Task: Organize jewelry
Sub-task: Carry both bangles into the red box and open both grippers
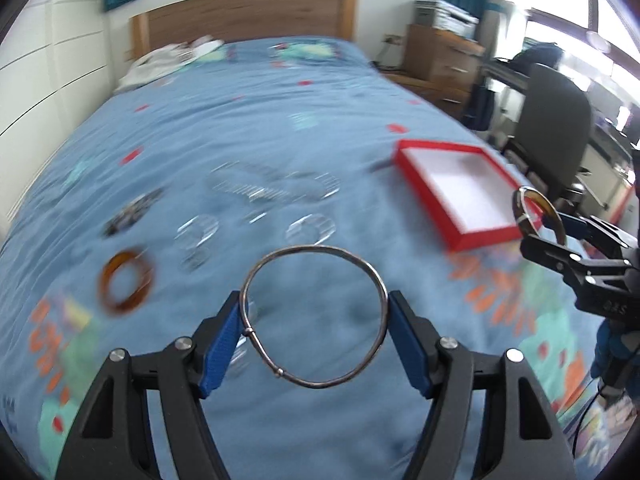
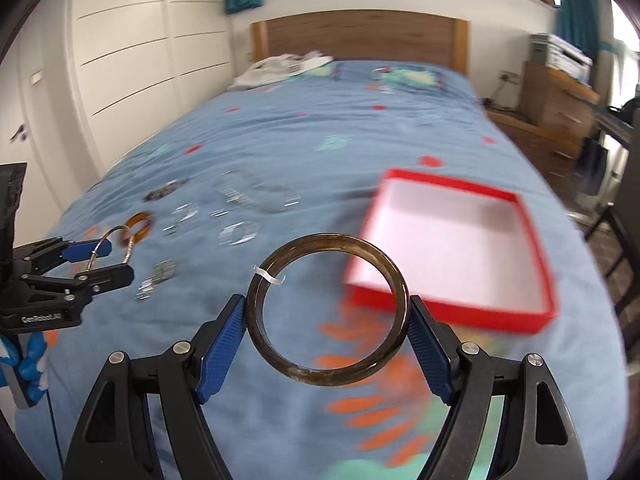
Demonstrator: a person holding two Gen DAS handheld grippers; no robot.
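Observation:
My left gripper (image 1: 316, 300) is shut on a thin silver bangle (image 1: 312, 247), which is held level above the blue bedspread, its blue pads pressing on both sides. My right gripper (image 2: 327, 308) is shut on a thick dark brown bangle (image 2: 328, 240) with a small white tag. Each gripper shows in the other's view: the right gripper (image 1: 554, 234) at the right, the left gripper (image 2: 118, 259) at the left. An open red box (image 1: 486, 236) with a white inside lies on the bed to the right, also seen as the red box (image 2: 448, 308). An amber bangle (image 1: 120, 306) lies at the left.
Several clear and silver jewelry pieces (image 1: 272, 190) and a dark bracelet (image 1: 134, 210) are scattered mid-bed. White clothing (image 2: 280, 66) lies by the wooden headboard (image 2: 360, 34). A dark chair (image 1: 552, 120) and wooden drawers (image 1: 444, 64) stand right of the bed.

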